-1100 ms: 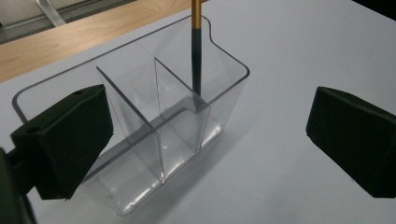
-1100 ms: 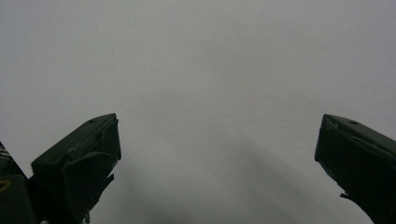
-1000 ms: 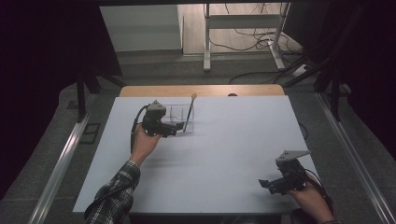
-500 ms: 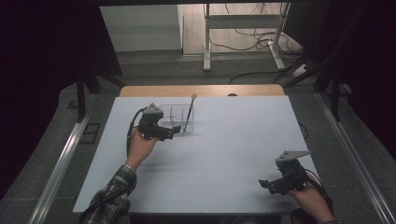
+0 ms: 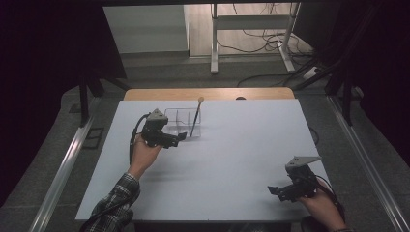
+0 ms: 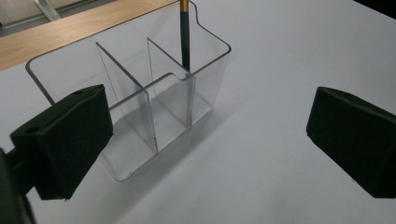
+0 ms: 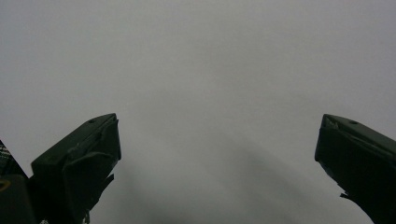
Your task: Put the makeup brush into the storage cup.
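Honestly, my left gripper (image 6: 205, 140) hung wide open beside the clear organizer (image 6: 135, 93); one nudge risked toppling its pencil (image 6: 185, 32).

The high view hangs above my side of the desk (image 5: 232, 159), looking forward and down, with my forearms entering at 6 o'clock and the floor beyond at 12. The left gripper view rides my left hand-held gripper (image 5: 180, 139), close over the desk, facing the clear divided organizer (image 6: 140, 93) at 11 o'clock with a dark paintbrush (image 6: 185, 32) standing in it; the high view shares both, at its 11 o'clock. The right gripper view rides my right hand-held gripper (image 5: 274, 191), very near the bare white desk surface.
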### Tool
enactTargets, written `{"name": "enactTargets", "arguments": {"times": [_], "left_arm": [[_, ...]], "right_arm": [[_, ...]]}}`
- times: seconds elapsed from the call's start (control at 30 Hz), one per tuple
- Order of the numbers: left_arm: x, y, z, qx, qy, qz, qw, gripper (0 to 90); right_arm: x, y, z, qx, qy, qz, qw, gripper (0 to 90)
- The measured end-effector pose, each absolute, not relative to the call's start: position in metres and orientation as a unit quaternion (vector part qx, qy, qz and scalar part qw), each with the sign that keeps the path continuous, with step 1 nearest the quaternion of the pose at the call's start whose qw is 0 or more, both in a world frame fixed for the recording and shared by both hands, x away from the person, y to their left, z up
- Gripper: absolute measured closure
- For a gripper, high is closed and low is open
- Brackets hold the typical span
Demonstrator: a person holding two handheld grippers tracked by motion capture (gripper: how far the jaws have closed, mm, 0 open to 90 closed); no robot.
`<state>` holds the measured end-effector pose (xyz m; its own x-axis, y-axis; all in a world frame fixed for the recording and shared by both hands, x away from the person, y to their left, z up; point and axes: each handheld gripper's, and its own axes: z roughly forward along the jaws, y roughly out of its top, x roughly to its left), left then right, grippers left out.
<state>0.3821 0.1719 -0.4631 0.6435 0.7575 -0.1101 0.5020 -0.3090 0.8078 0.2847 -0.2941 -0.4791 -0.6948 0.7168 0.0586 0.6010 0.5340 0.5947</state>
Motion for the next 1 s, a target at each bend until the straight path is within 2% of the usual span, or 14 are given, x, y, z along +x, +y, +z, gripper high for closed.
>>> {"name": "enactTargets", "arguments": {"times": [1.0], "left_arm": [[0.357,0.181,-0.464,0.796,0.389,0.127,0.446,0.2]], "right_arm": [[0.285,-0.297,-0.477,0.387,0.862,0.313,0.094,0.0]]}}
